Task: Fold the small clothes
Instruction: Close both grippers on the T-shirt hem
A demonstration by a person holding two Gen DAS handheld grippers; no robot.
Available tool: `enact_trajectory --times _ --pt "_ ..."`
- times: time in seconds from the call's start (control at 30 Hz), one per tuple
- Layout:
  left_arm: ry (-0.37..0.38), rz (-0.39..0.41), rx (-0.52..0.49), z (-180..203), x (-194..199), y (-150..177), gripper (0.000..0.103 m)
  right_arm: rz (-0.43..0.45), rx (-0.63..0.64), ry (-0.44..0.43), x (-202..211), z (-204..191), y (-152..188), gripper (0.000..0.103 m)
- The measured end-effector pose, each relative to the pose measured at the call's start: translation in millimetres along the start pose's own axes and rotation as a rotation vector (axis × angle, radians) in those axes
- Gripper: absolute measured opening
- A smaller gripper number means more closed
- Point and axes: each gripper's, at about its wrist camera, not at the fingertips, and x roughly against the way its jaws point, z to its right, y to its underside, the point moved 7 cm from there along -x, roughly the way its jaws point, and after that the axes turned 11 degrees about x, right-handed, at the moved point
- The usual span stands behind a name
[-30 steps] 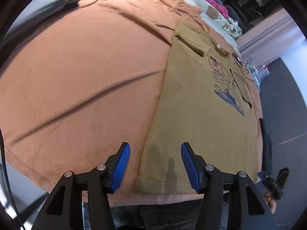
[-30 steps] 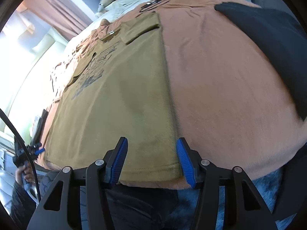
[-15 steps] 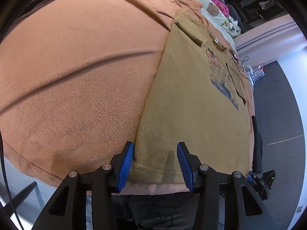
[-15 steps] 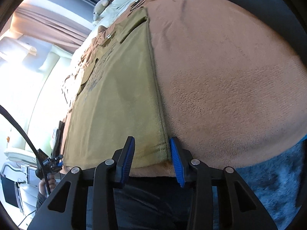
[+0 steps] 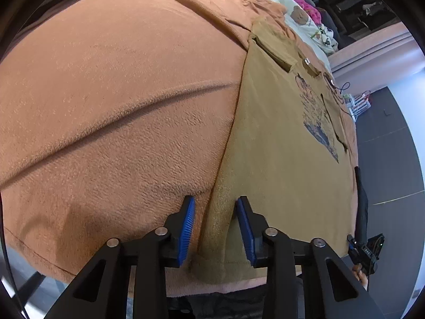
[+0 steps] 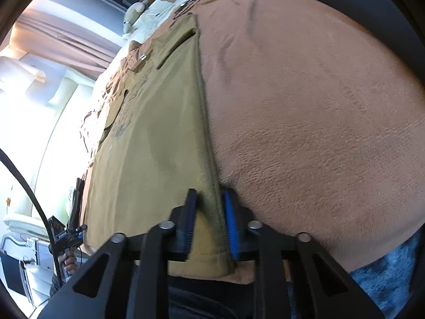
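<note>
A small tan T-shirt (image 5: 279,143) with a dark blue print lies flat on an orange blanket (image 5: 119,93), both sleeves folded in. My left gripper (image 5: 215,207) straddles the shirt's near left hem corner, its blue pads (image 5: 187,223) partly closed around bunched fabric, with a gap left. The shirt also shows in the right wrist view (image 6: 156,143). My right gripper (image 6: 209,202) straddles the near right hem corner, its jaws narrowed onto the side edge, which rises between the pads (image 6: 231,226).
The orange blanket (image 6: 305,106) covers the bed. A dark garment (image 6: 345,2) lies at the far right. Pillows and soft toys (image 5: 305,18) lie at the head of the bed. The bed's front edge is just under both grippers.
Both grippers moved down onto the shirt's near hem corners and their jaws narrowed from wide open. The fabric at each corner has bunched up between the pads.
</note>
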Motion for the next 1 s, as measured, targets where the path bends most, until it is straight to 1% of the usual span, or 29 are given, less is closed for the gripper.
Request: enact_trajectory --times 0.03,0.1,0.17,0.27,0.33,0.43,0.53,0.67,0.73,0.83,1.0 --pt "-0.011 0.000 -0.005 0 0 0 0.029 -0.002 0.001 0.001 1 0 0 0.007" --pt "-0.030 0.000 -0.015 -1 0 1 0.019 -0.004 0.004 -0.008 6 1 1 0.002" --pt "-0.024 -0.005 -0.002 -5 2 1 0.016 0.018 0.000 -0.023 15 1 -2 0.000" --pt "-0.004 -0.010 0.015 -8 6 2 0.015 0.065 -0.014 -0.062 30 1 -4 0.000" --pt "0.002 -0.015 0.015 -8 7 4 0.015 0.070 -0.003 -0.076 33 2 1 0.000" --pt "0.023 -0.023 0.034 -11 7 4 0.015 0.033 0.008 -0.089 28 5 10 0.000" --pt "0.042 -0.039 0.062 -14 7 4 0.015 -0.020 -0.010 -0.062 22 14 19 0.001" --pt "0.080 -0.104 0.095 -16 6 11 0.016 -0.010 -0.041 -0.102 28 18 25 0.001" --pt "0.088 -0.115 0.098 -17 7 13 0.016 -0.002 -0.065 -0.123 29 21 24 0.001" --pt "0.096 -0.120 0.100 -17 8 13 0.016 0.013 -0.097 -0.156 29 26 29 0.001" --pt "0.134 -0.106 0.136 -16 2 6 0.018 0.012 -0.116 -0.171 17 31 28 0.002"
